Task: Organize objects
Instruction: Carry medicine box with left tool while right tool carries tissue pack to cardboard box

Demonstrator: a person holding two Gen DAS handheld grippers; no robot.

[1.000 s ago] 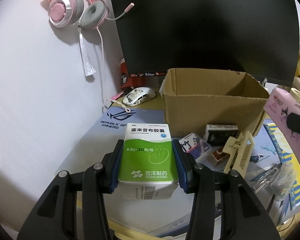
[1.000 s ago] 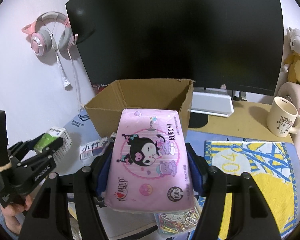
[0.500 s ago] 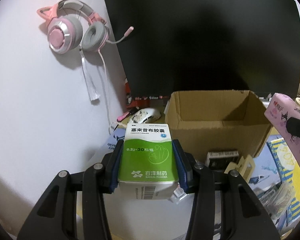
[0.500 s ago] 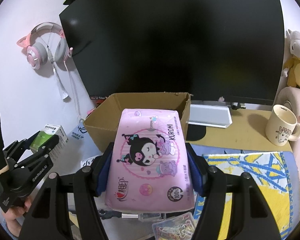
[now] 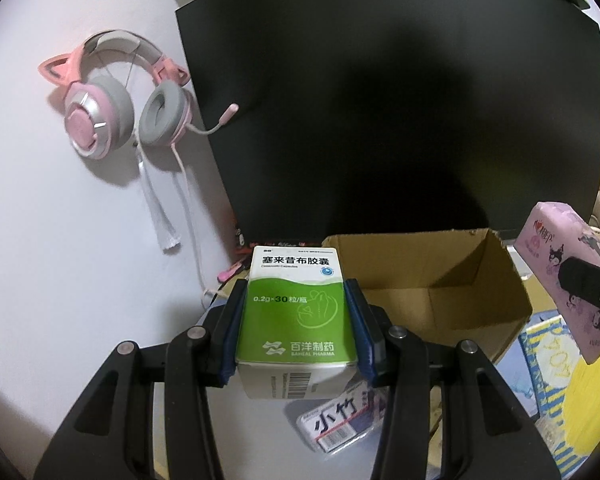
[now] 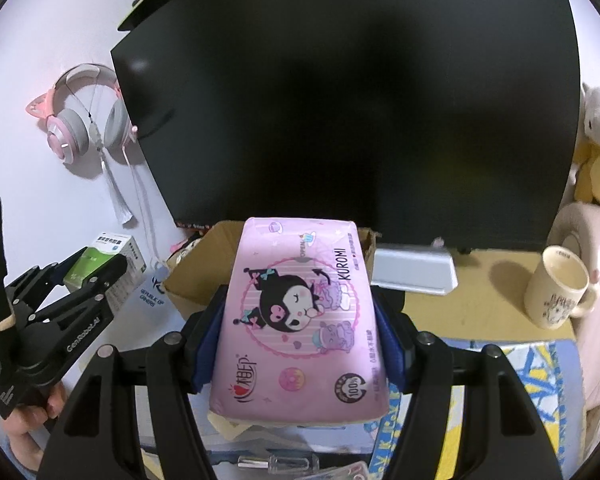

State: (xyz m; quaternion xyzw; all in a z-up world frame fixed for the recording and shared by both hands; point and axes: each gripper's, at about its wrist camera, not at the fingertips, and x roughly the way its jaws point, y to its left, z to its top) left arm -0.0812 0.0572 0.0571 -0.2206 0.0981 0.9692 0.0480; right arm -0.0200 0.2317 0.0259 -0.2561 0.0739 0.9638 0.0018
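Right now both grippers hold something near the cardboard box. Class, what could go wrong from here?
1. The pink Kuromi tissue pack is soft, so it may sag or slip between the right gripper pads.
2. The left gripper pinches the green medicine box by its sides; the carton could crush.
3. Both loads near the cardboard box together could collide.

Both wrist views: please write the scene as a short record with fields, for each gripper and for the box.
left gripper: shut on the green and white medicine box, held in the air
right gripper: shut on the pink tissue pack, held in the air
cardboard box: open at the top, in front of the black monitor
box inside: the visible part holds nothing
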